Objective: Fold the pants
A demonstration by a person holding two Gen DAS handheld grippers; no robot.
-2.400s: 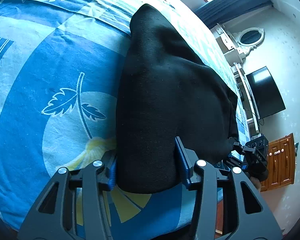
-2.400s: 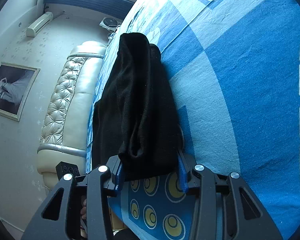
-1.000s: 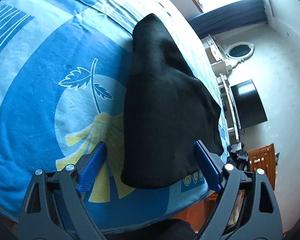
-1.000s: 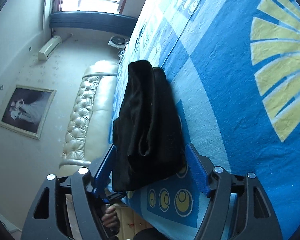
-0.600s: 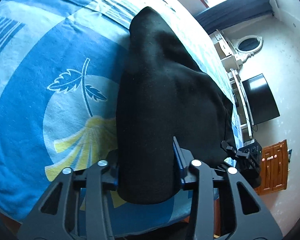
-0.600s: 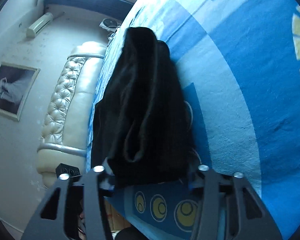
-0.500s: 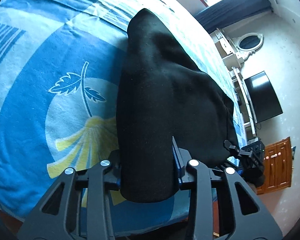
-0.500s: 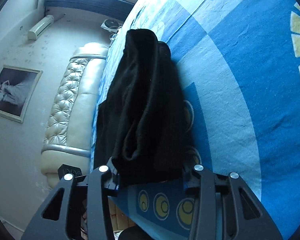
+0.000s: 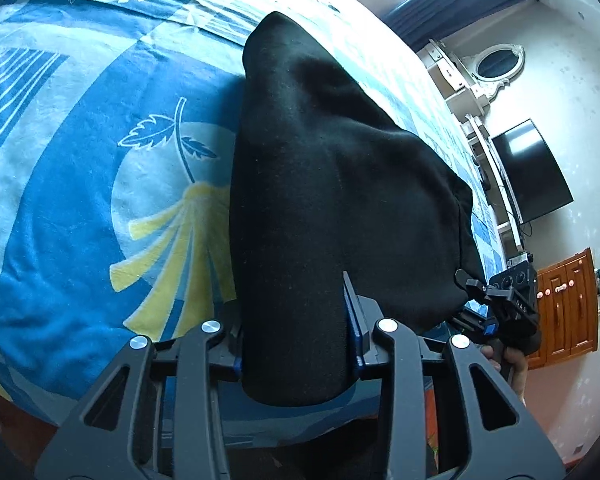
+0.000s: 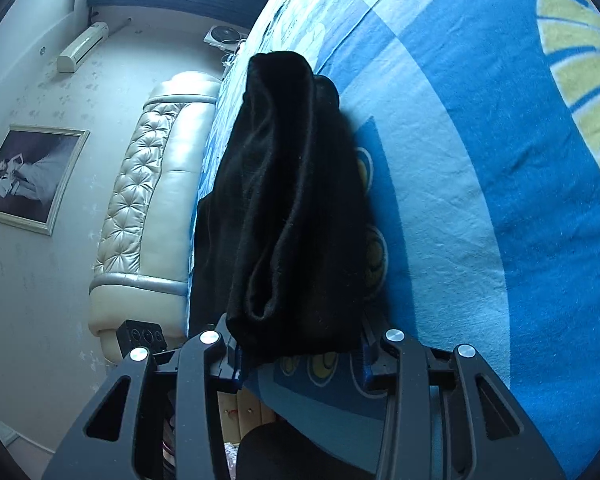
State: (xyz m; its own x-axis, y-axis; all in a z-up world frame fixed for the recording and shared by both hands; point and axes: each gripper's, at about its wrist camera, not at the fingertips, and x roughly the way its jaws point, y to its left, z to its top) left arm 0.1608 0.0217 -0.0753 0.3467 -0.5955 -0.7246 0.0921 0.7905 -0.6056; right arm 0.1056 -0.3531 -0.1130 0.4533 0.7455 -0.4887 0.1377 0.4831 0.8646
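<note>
Black pants [image 9: 324, 184] lie folded lengthwise on the blue patterned bedspread [image 9: 80, 152], one end hanging over the near bed edge. My left gripper [image 9: 296, 344] is shut on the near left corner of that end, the cloth bulging between its blue pads. In the right wrist view the same pants [image 10: 292, 184] run away toward the headboard, and my right gripper [image 10: 300, 348] is shut on the layered near right corner. From the left wrist view the right gripper [image 9: 508, 304] shows at the far right, held by a hand.
A cream tufted headboard [image 10: 148, 208] and a framed picture [image 10: 24, 176] stand left in the right wrist view. A television [image 9: 532, 176], white shelving and a wooden cabinet [image 9: 568, 304] stand along the wall beyond the bed. Bedspread [image 10: 500, 160] stretches wide to the right.
A second ago both grippers stood wide open around the pants' near end. Both have since shut on the cloth corners and held still, with the end slightly bunched.
</note>
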